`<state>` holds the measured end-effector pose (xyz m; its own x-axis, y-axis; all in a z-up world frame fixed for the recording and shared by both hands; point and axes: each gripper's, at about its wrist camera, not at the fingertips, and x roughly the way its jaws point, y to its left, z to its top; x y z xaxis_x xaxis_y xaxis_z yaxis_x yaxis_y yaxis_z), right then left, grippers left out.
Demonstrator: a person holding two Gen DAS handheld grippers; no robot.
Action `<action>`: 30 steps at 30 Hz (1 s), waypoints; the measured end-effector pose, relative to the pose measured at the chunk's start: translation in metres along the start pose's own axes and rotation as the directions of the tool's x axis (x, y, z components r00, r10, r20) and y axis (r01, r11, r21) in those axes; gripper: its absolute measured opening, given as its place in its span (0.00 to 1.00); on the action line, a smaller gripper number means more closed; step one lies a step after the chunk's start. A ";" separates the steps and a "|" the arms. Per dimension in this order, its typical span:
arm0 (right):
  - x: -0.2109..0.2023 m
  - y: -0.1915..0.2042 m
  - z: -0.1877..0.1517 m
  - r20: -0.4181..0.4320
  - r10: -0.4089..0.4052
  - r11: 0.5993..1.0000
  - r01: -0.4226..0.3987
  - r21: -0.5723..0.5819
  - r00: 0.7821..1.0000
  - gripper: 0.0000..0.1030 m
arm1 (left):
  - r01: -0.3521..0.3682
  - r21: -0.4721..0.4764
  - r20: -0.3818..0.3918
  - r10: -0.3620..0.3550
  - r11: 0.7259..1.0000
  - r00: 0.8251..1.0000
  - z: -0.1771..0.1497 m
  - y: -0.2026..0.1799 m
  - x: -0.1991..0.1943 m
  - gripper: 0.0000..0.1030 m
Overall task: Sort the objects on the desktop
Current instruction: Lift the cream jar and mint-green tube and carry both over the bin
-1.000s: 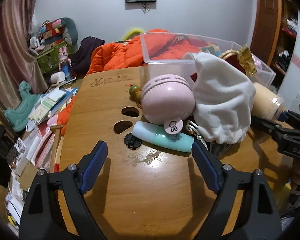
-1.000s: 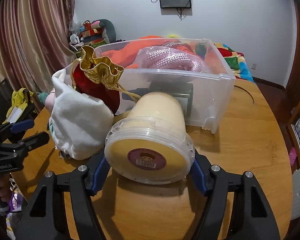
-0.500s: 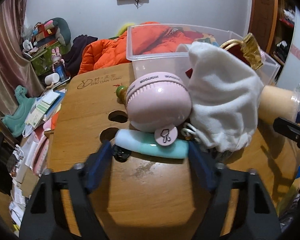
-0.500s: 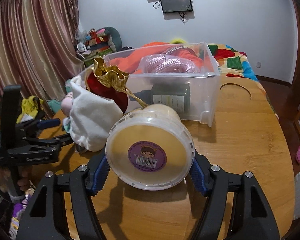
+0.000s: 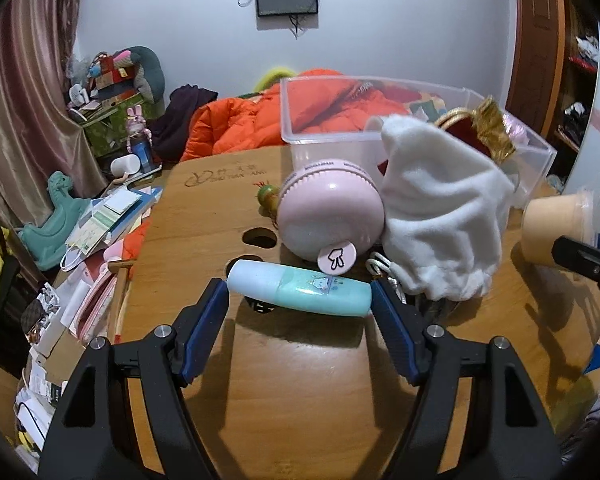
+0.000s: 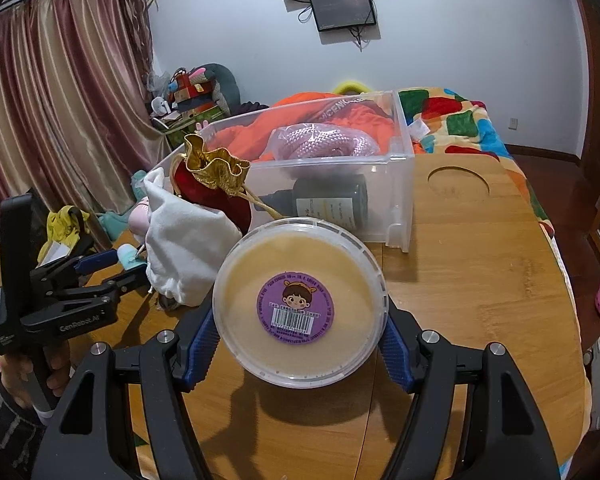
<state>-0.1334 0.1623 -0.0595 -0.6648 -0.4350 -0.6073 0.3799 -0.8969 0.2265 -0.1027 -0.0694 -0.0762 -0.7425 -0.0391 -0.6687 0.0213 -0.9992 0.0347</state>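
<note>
My left gripper (image 5: 299, 304) is shut on a mint-green tube (image 5: 300, 288), one blue pad at each end, just above the wooden table (image 5: 300, 392). Behind it sit a round pink gadget (image 5: 330, 216), a white cloth pouch (image 5: 440, 216) and a red pouch with gold trim (image 5: 480, 132). My right gripper (image 6: 298, 336) is shut on a round clear tub of beige paste (image 6: 300, 308), lifted off the table; the tub shows at the right of the left wrist view (image 5: 556, 224). The clear plastic bin (image 6: 400, 184) stands behind.
The bin holds a pink knitted bundle (image 6: 324, 142) and a dark bottle (image 6: 332, 200). A small green-and-red wooden toy (image 5: 269, 197) lies by the pink gadget. The table has cut-out holes (image 5: 258, 237). Clutter and papers (image 5: 104, 220) lie off the table's left edge.
My left gripper moved forward and closed on the mint-green tube. My right gripper lifted the tub off the table and tilted its lid toward the camera.
</note>
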 end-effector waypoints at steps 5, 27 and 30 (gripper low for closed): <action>-0.006 0.002 0.002 0.013 0.001 1.000 -0.001 -0.011 1.000 0.64 | 0.016 -0.017 0.038 -0.015 1.000 0.999 0.003 0.001 -0.015 0.70; -0.051 0.008 0.026 0.117 -0.001 1.000 0.004 -0.029 0.993 0.63 | 0.116 -0.072 0.169 -0.102 0.991 0.980 0.032 0.000 -0.049 0.70; -0.056 0.009 0.030 0.128 -0.009 0.999 0.014 -0.036 0.992 0.62 | 0.125 -0.077 0.177 -0.110 0.989 0.978 0.039 0.001 -0.048 0.70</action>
<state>-0.1120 0.1764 -0.0001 -0.7454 -0.4332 -0.5068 0.3933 -0.8995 0.1904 -0.0932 -0.0682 -0.0144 -0.8471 0.0737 -0.5263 -0.0205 -0.9941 -0.1063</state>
